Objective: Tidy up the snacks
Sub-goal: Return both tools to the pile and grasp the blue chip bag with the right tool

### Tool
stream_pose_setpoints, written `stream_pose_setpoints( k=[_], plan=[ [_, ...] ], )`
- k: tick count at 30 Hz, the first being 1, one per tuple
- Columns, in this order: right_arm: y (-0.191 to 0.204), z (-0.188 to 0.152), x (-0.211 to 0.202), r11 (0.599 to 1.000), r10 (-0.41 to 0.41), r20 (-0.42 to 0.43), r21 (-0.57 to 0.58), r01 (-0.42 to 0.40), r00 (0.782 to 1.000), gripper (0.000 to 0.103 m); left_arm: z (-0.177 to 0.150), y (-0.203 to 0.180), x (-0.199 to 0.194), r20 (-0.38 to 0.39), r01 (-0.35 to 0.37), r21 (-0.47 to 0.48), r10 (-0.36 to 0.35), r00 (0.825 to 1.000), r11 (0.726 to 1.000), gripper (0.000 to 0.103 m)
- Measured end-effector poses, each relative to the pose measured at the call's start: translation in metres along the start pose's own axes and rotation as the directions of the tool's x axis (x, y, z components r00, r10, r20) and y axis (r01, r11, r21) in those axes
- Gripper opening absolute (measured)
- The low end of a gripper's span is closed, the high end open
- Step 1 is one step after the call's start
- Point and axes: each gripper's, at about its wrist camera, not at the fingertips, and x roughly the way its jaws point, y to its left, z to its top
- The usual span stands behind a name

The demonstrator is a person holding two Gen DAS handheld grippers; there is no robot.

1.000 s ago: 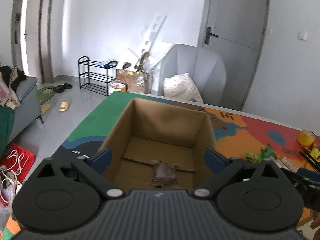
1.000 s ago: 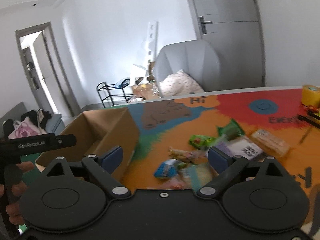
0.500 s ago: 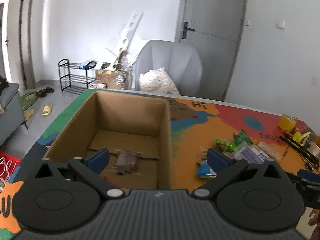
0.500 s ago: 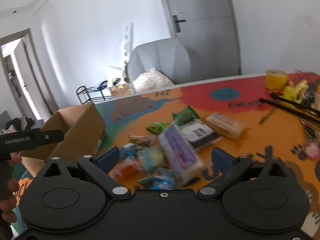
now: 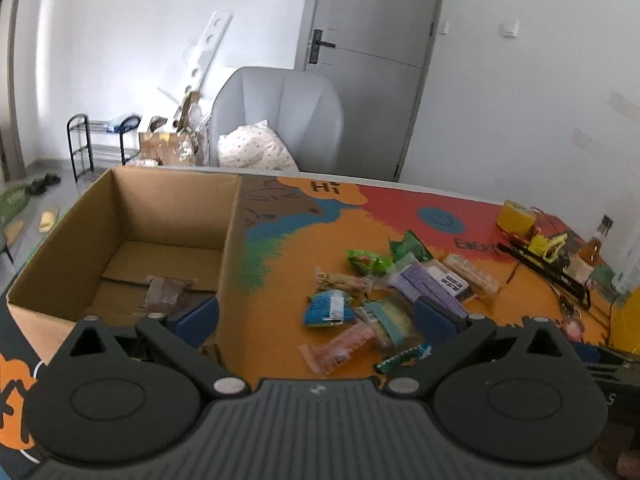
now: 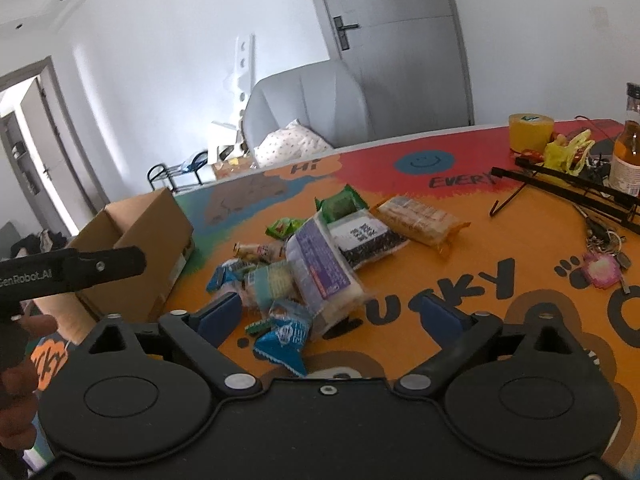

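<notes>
We look along 2 tools at a painted bench (image 6: 500, 240) strewn with snacks. Nearest us, the right hand-held gripper (image 6: 330, 314) hangs over the near edge of the pile, its blue pads wide apart though closing, gripping nothing; a small blue sachet (image 6: 286, 338) lies loose between them. The left hand-held gripper (image 5: 316, 314) also stands apart and empty, its left pad over the near right corner of the cardboard box (image 5: 120, 216), its right pad over the heap.

Just beyond the sachet we see the snack pile (image 6: 316, 248), well clear of the box on its right: a soft purple-and-white pack (image 6: 320, 268) lying on smaller wrappers, a dark speckled pack (image 6: 362, 238) touching it, green pouches (image 6: 340, 204) behind, and a long biscuit sleeve (image 6: 420, 220) at the far right. We judge all of these light, crinkly and slick; film wrappers will slide, so a pinch across the flat middle or on a sealed end looks safest, and the biscuits would crack if squeezed hard.

To the left, the box stands open with 1 brown packet (image 5: 166, 292) on its floor. At the bench's far right sit a yellow tape roll (image 6: 530, 130), a bottle (image 6: 630, 156) and a black rack (image 6: 576, 186).
</notes>
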Motion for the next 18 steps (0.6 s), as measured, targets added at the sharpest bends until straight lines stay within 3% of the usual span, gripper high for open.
stream_pose_setpoints(
  k=[4, 12, 18],
  plan=[
    [0.001, -0.003, 0.006, 0.999, 0.035, -0.025, -0.013, -0.035, 0.999, 0.079, -0.007, -0.012, 0.001, -0.005, 0.025, 0.032, -0.025, 1.000, 0.999, 0.103],
    [0.003, -0.006, 0.024, 0.998, 0.059, -0.067, -0.011, -0.060, 0.996, 0.071, -0.017, -0.022, 0.010, 0.003, 0.093, 0.038, -0.093, 0.996, 0.995, 0.100],
    [-0.003, -0.012, 0.044, 0.996, 0.066, -0.110, 0.065, -0.059, 0.992, 0.058, -0.025, -0.017, 0.026, -0.030, 0.125, 0.014, -0.124, 0.992, 0.992, 0.080]
  ],
)
